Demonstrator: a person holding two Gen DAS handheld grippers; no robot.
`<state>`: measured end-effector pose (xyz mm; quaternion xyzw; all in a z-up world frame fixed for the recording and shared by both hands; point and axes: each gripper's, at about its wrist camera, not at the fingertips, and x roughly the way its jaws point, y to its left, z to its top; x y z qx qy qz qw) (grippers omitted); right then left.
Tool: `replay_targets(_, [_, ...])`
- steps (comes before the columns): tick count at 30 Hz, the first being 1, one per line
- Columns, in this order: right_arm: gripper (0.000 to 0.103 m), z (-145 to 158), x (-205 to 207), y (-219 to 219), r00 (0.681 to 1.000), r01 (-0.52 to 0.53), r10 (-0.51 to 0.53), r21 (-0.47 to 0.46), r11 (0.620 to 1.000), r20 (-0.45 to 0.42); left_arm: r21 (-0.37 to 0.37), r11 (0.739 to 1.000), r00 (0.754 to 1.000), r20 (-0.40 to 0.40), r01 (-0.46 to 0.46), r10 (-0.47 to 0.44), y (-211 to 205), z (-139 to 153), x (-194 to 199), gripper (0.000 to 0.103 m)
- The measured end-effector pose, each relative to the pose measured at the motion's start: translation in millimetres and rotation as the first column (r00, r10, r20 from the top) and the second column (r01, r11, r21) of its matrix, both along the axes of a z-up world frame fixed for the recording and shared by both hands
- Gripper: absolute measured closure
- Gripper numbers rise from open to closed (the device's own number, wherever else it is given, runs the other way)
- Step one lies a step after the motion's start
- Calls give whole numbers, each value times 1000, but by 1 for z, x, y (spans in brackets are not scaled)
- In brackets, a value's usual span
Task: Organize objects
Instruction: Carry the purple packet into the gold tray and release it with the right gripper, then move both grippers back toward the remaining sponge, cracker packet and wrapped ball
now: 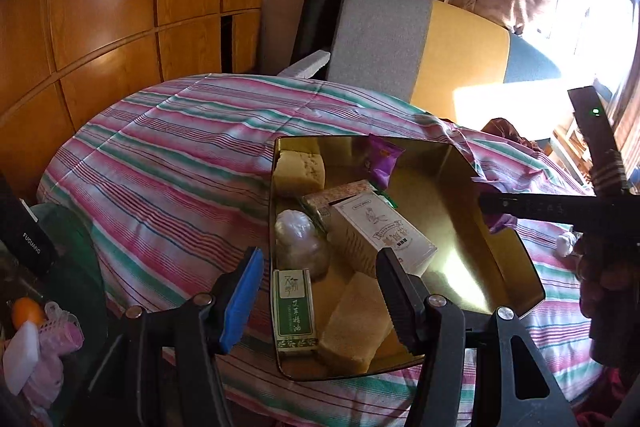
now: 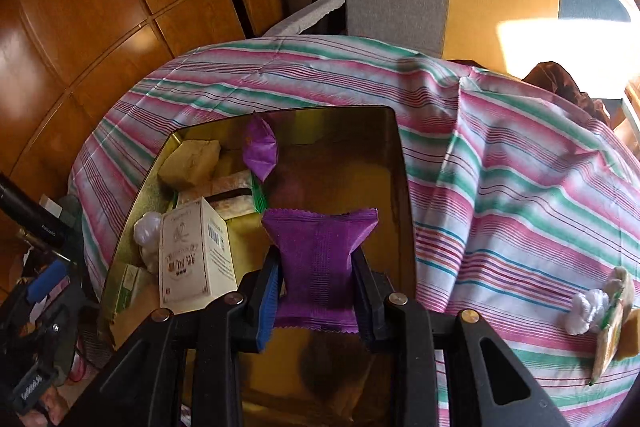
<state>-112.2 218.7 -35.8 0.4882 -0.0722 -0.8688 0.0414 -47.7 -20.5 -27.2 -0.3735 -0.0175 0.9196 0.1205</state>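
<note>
A gold tin tray [image 1: 472,187] [image 2: 396,163] lies on the striped tablecloth. It holds a white carton [image 1: 384,231] [image 2: 192,255], a green-and-white box [image 1: 294,311], yellow blocks [image 1: 356,323], a white bag [image 1: 296,239] and a purple packet [image 1: 382,159] [image 2: 260,147]. My right gripper [image 2: 318,287] is shut on another purple packet [image 2: 318,259] and holds it above the tray's open right half. My left gripper [image 1: 320,291] is open and empty over the tray's near left end. The right gripper also shows in the left wrist view [image 1: 496,215], seen side-on.
Loose items, a white bag [image 2: 586,311] and flat packets [image 2: 612,327], lie on the cloth [image 2: 500,163] right of the tray. A grey and yellow chair [image 1: 400,39] stands behind the table. Wooden cabinets [image 1: 100,7] stand to the left. Clutter [image 1: 36,327] sits at the lower left.
</note>
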Motion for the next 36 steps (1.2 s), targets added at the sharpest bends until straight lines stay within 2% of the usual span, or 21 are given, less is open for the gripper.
replay_targets(5, [71, -27, -39, -20, 997, 28, -25, -31, 999, 79, -2, 1000, 999, 14, -30, 30, -14, -5, -4, 43])
replay_targets(9, [70, -51, -56, -37, 986, 4, 8, -72, 997, 164, -2, 999, 998, 40, -49, 49, -22, -13, -7, 43])
replay_targets(11, [66, -56, -57, -45, 982, -13, 36, -125, 992, 184, -1, 998, 997, 50, -57, 57, -24, -15, -9, 43])
replay_targets(12, [63, -56, -56, -48, 983, -19, 43, -138, 990, 178, 0, 998, 997, 53, -60, 60, -26, -16, -9, 43])
replay_targets(20, [61, -40, -40, -43, 992, -21, 38, -143, 990, 116, 1, 999, 998, 45, -53, 53, -21, -15, -7, 41])
replay_targets(36, [59, 10, 23, -3, 998, 22, -25, -52, 998, -56, -26, 1000, 1000, -7, -5, 5, -1, 4, 10, 39])
